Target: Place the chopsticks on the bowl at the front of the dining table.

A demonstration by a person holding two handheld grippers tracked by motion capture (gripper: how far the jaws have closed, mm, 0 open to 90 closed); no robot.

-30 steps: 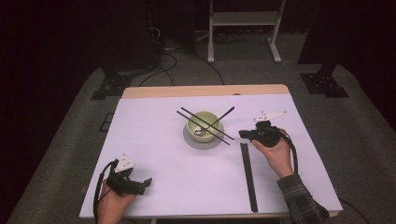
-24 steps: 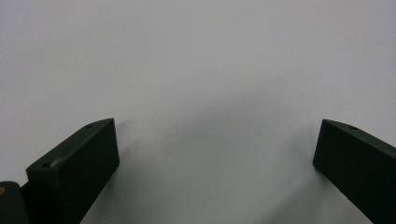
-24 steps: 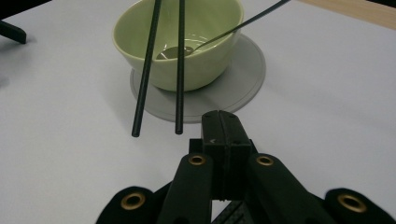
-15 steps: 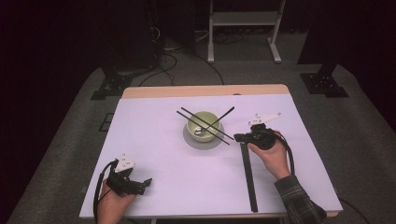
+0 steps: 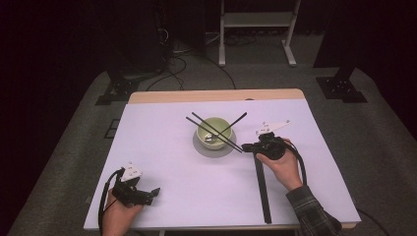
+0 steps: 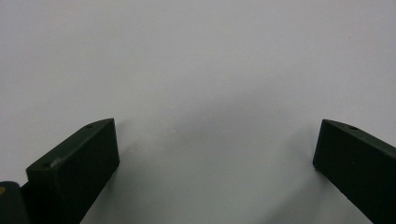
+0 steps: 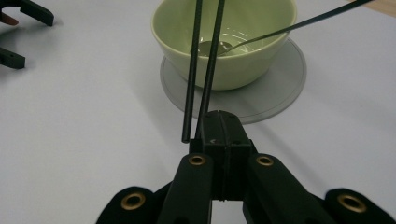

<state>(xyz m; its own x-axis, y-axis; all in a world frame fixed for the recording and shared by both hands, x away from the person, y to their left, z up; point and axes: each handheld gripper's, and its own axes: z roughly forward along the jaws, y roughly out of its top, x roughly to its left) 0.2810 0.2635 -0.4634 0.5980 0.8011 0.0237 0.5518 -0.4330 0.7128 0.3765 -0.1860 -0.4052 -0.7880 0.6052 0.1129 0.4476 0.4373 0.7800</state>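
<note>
Right gripper (image 7: 219, 122), lower centre of the right gripper view: jaws fully closed, pinched on the near end of one chopstick (image 7: 211, 60). The second chopstick (image 7: 192, 70) runs parallel just to its left; its tip sits beside the jaws, can't tell if it's clamped too. Both sticks span the rim of the green bowl (image 5: 214, 129), centre of the high view, so the rim props them up and leaves the near ends off the table, easy to grab from the side. The bowl sits on a grey round coaster (image 5: 214, 147), which likely stops it sliding.

A spoon (image 7: 219, 46) lies inside the bowl, its long dark handle leaning out toward the upper right of that view.

Left gripper (image 5: 134, 192), lower left of the high view: jaws wide apart, nothing between them, parked on the white table cover (image 6: 196, 70), clear of the work.

A long black bar (image 5: 261, 189) lies on the table at lower right, next to the right hand (image 5: 280, 164).
</note>
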